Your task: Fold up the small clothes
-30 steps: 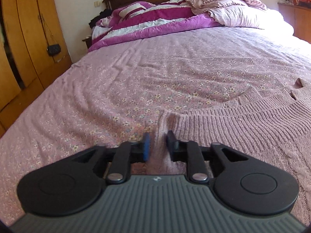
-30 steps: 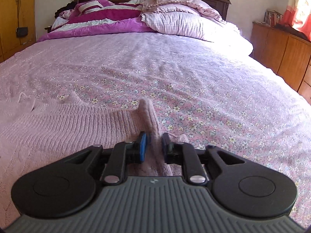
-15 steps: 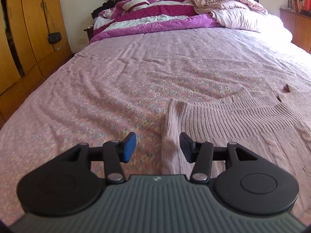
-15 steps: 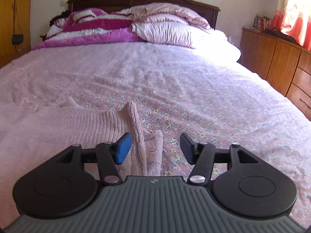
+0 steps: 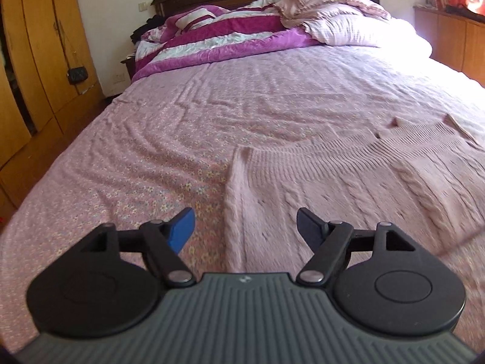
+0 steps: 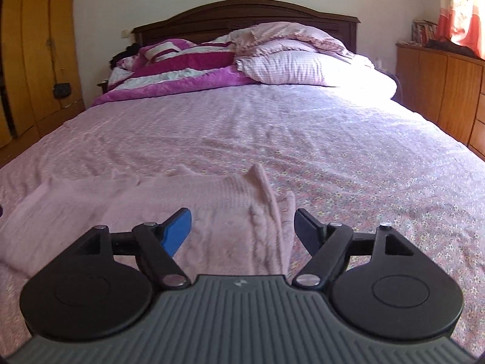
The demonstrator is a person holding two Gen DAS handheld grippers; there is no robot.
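A pale pink cable-knit sweater (image 5: 348,188) lies spread flat on the flowered pink bedsheet (image 5: 151,163). In the left wrist view its left edge forms a raised ridge running toward my left gripper (image 5: 245,227), which is open and empty just above that edge. In the right wrist view the sweater (image 6: 182,200) fills the lower left, and its right edge stands in a fold under my right gripper (image 6: 242,227), which is open and empty.
A magenta and white quilt (image 5: 218,42) and pale pink pillows (image 6: 303,63) are piled at the headboard (image 6: 242,15). A wooden wardrobe (image 5: 36,60) stands left of the bed. A wooden dresser (image 6: 439,91) stands on the right.
Both grippers were shut on the sweater's side edges a second ago. Both have opened wide, let go and drawn back and up. The sweater edges have dropped onto the bed.
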